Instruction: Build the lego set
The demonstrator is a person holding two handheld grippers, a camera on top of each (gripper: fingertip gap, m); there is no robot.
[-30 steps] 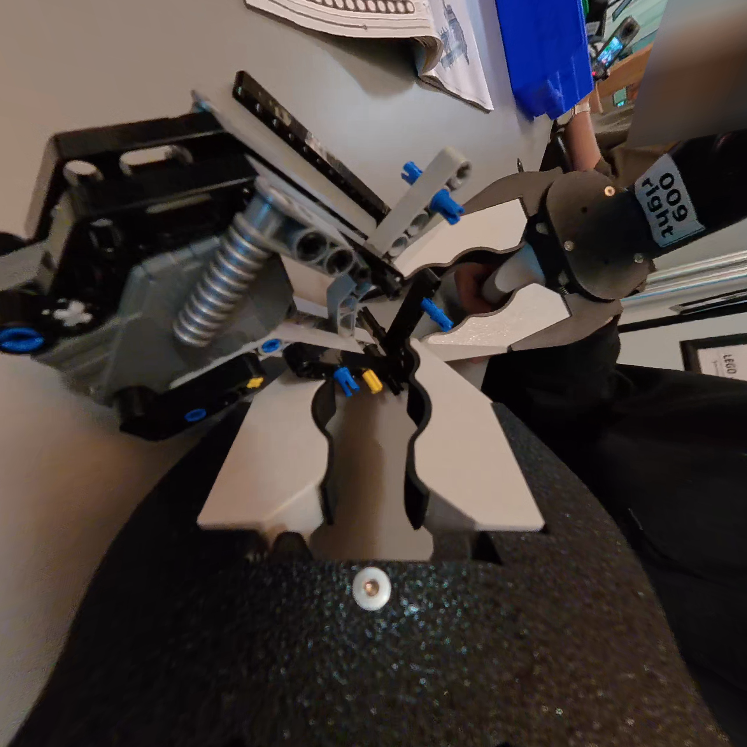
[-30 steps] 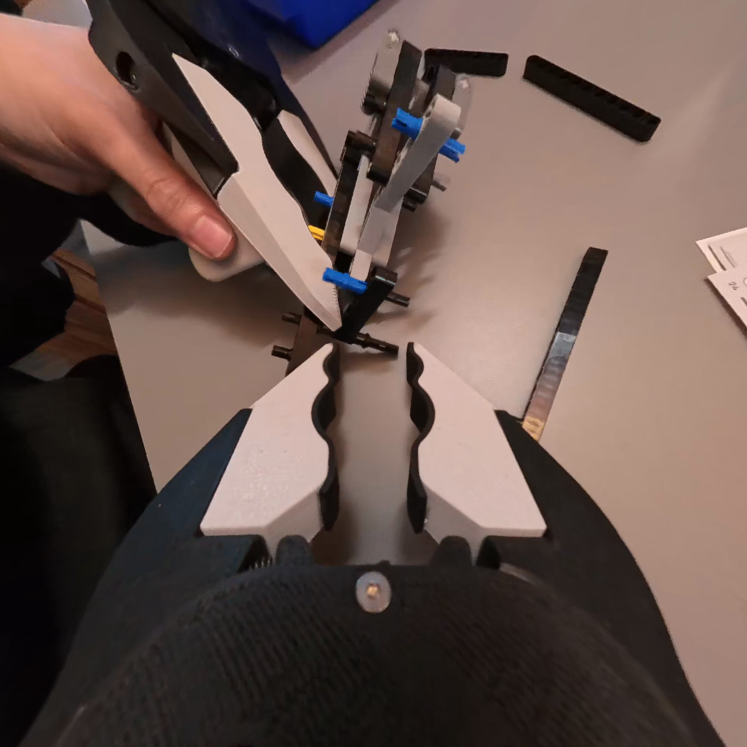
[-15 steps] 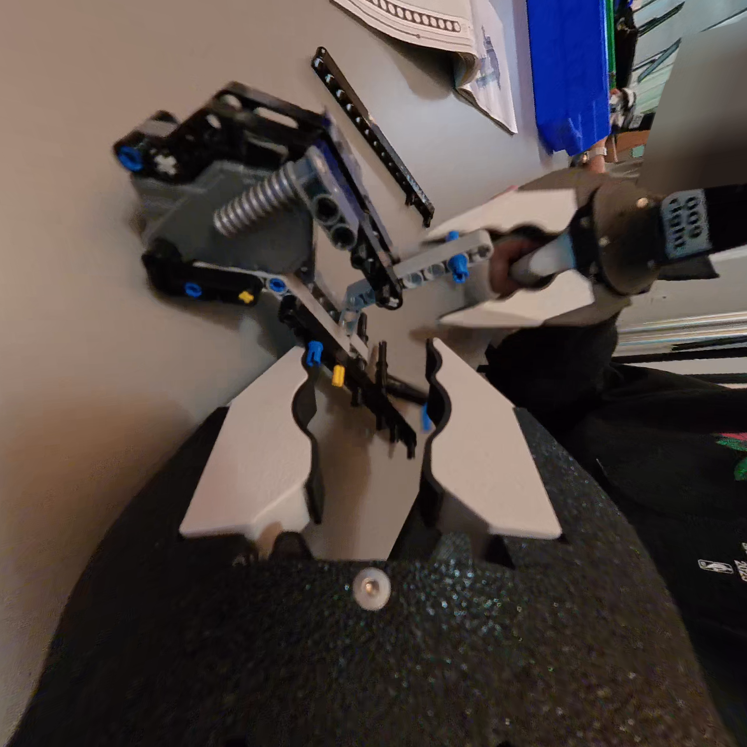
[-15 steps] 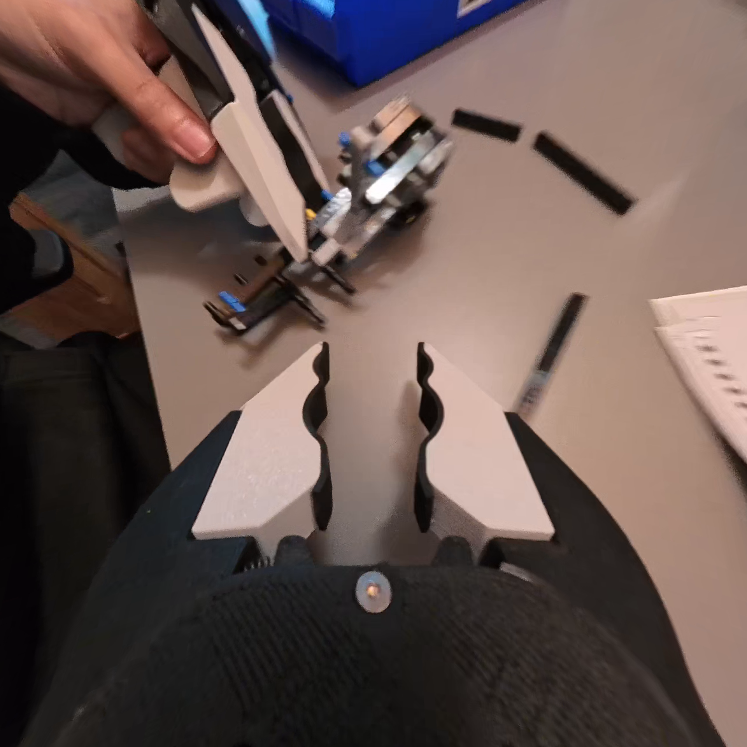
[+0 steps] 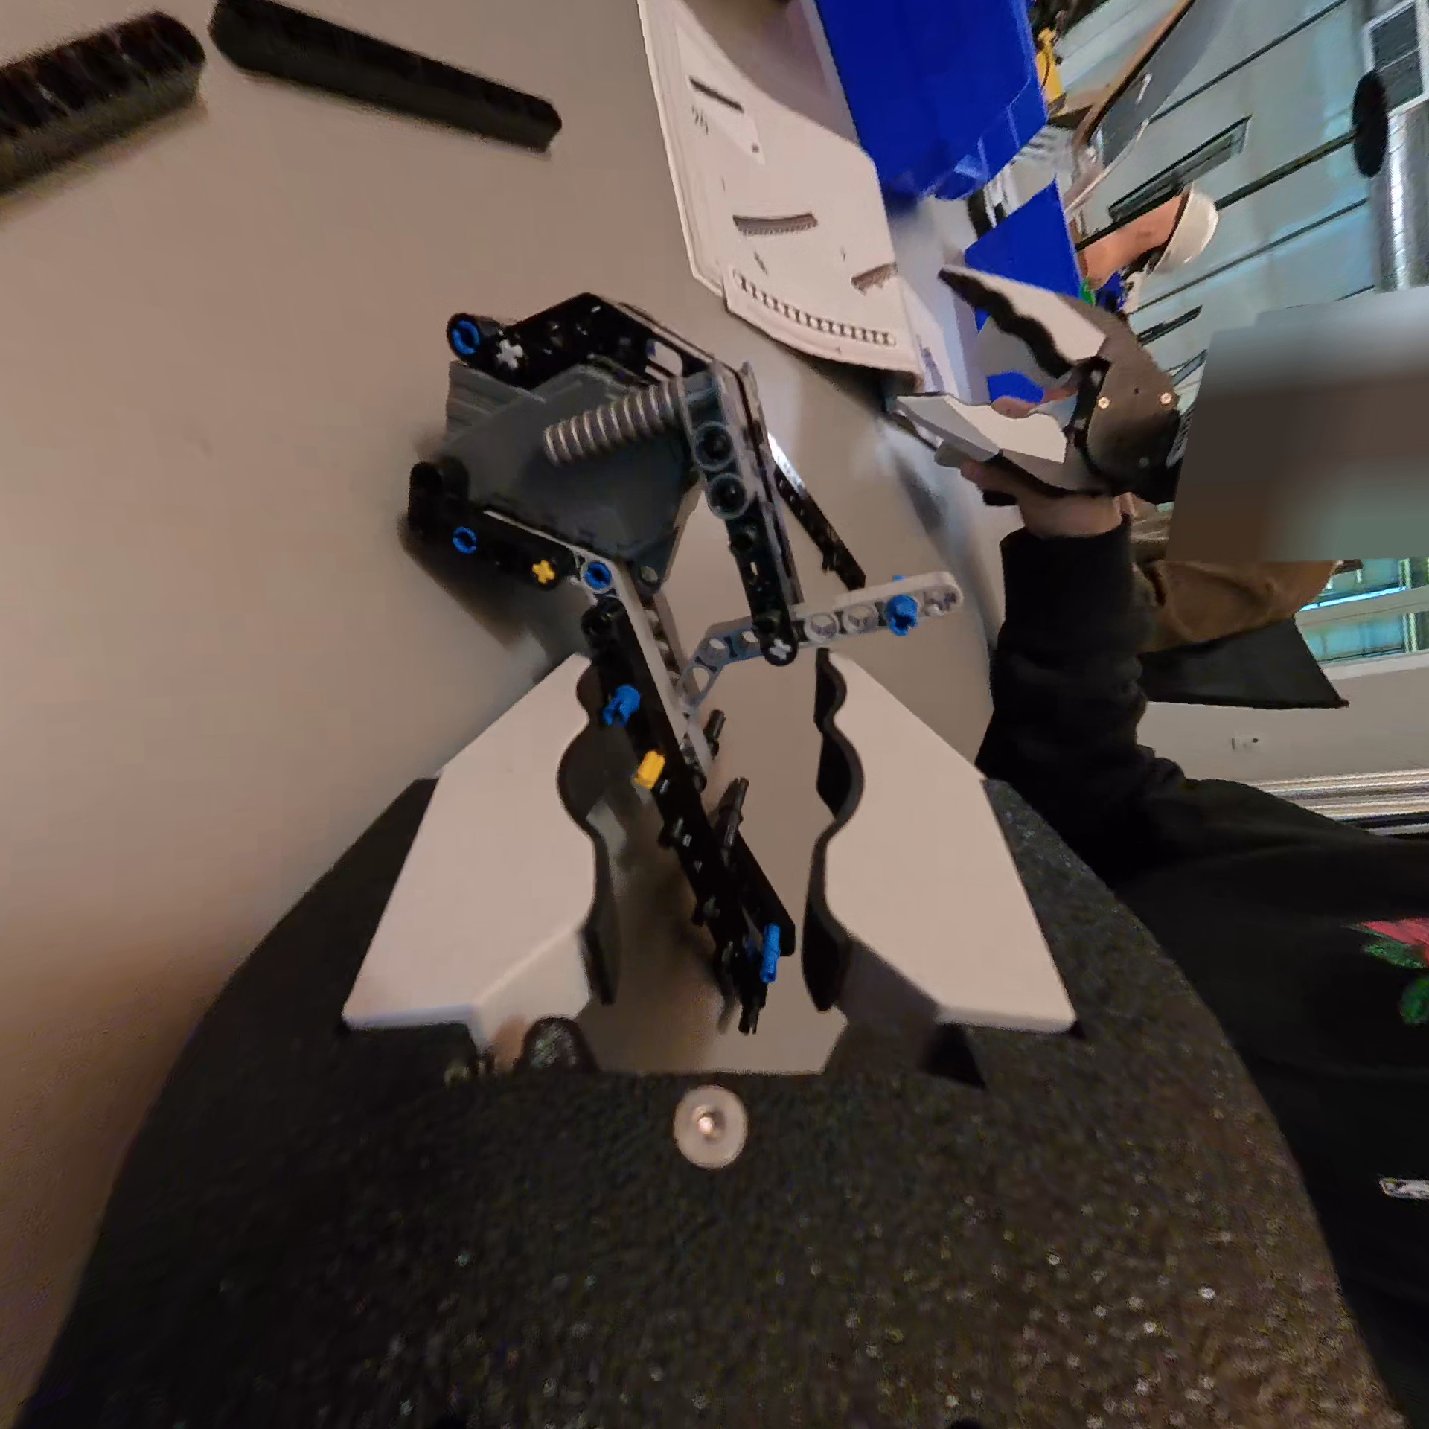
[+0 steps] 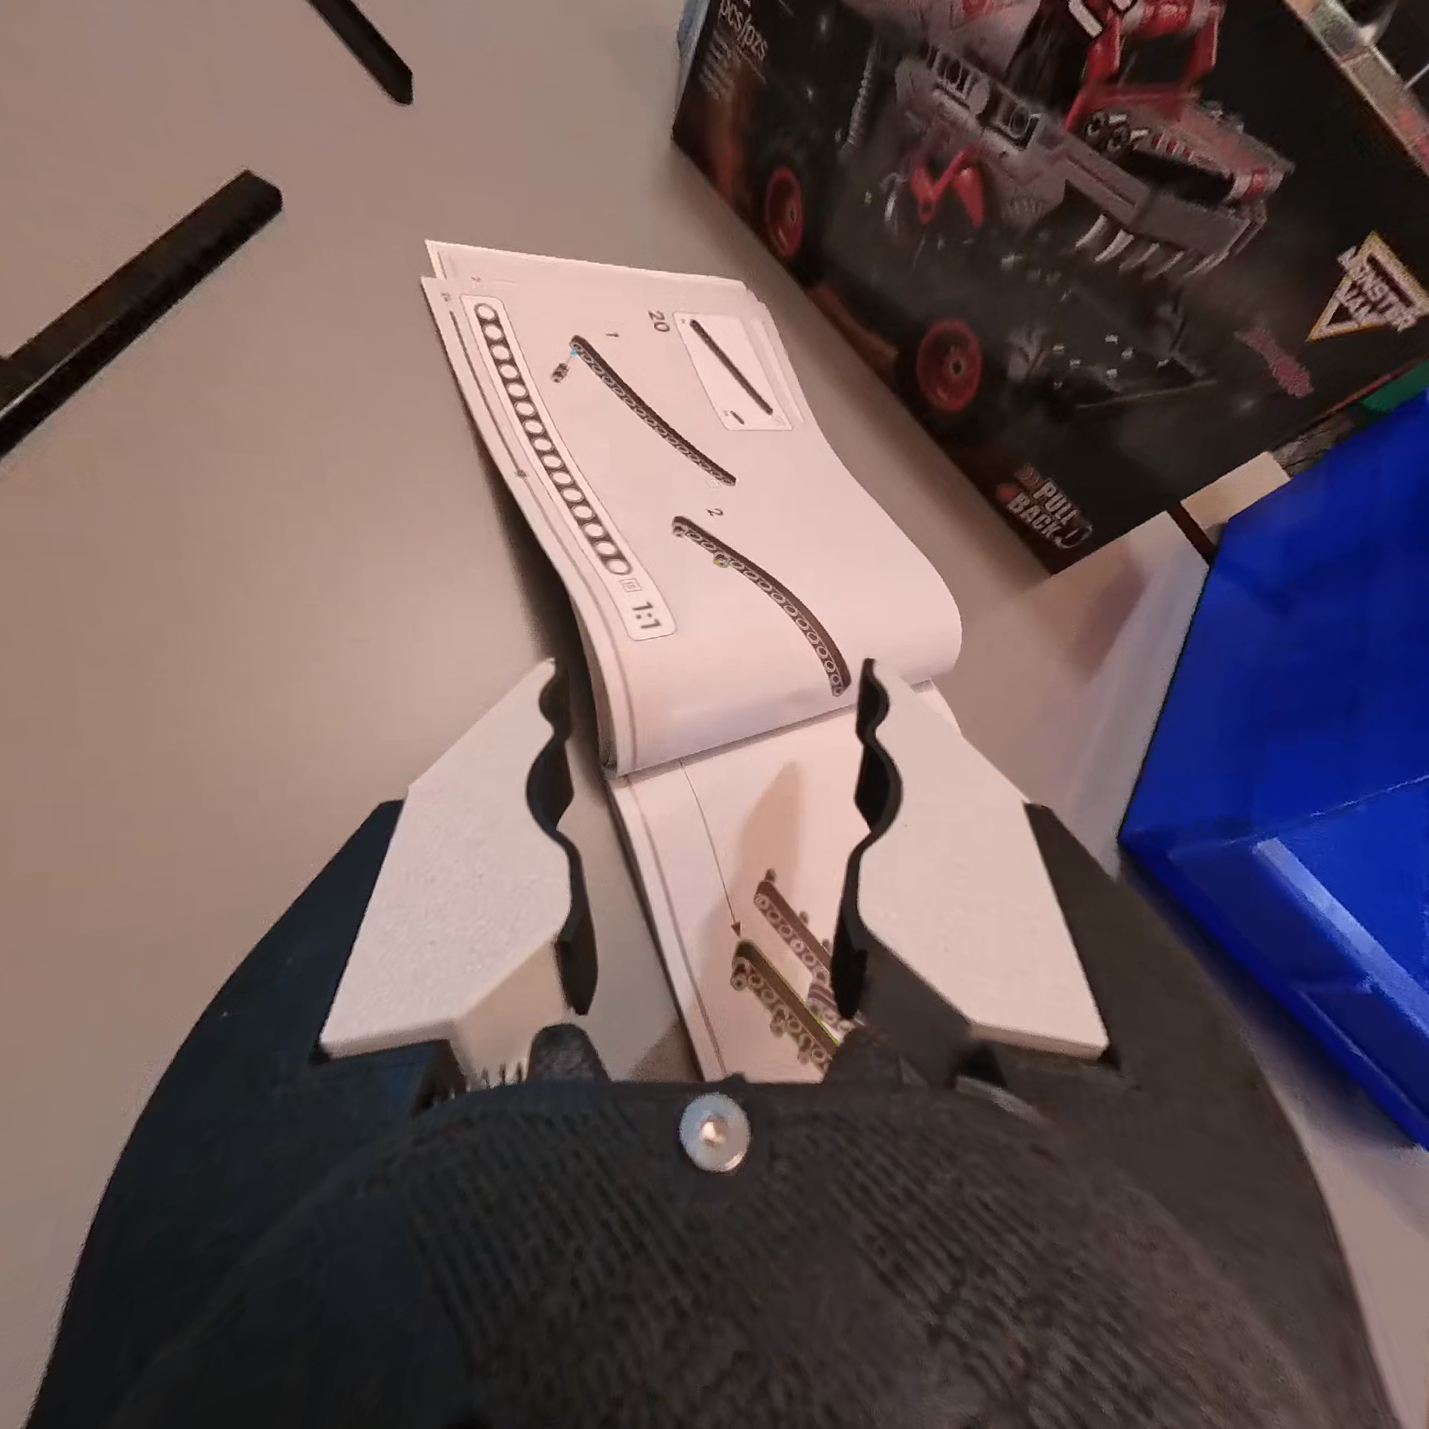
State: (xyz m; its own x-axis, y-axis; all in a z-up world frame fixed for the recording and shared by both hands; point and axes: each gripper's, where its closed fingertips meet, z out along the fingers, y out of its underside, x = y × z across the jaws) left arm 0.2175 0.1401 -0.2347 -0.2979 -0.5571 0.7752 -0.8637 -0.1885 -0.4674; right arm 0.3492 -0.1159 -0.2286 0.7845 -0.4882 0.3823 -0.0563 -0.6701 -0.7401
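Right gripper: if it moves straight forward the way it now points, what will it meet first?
Most likely the open instruction booklet, which lies directly ahead of the open right gripper; the set's box stands beyond. Depth is uncertain.

lego assembly (image 5: 619,495) fills left tool (image 5: 700,688) gap; booklet (image 6: 696,495) beneath right tool (image 6: 711,696)

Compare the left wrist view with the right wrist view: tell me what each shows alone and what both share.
Only the left wrist view shows the half-built model lying between the open left gripper, and a person's sleeve. Only the right wrist view shows the set's box. Both show the open booklet, the blue bin, loose black beams, the grey table and the open right gripper.
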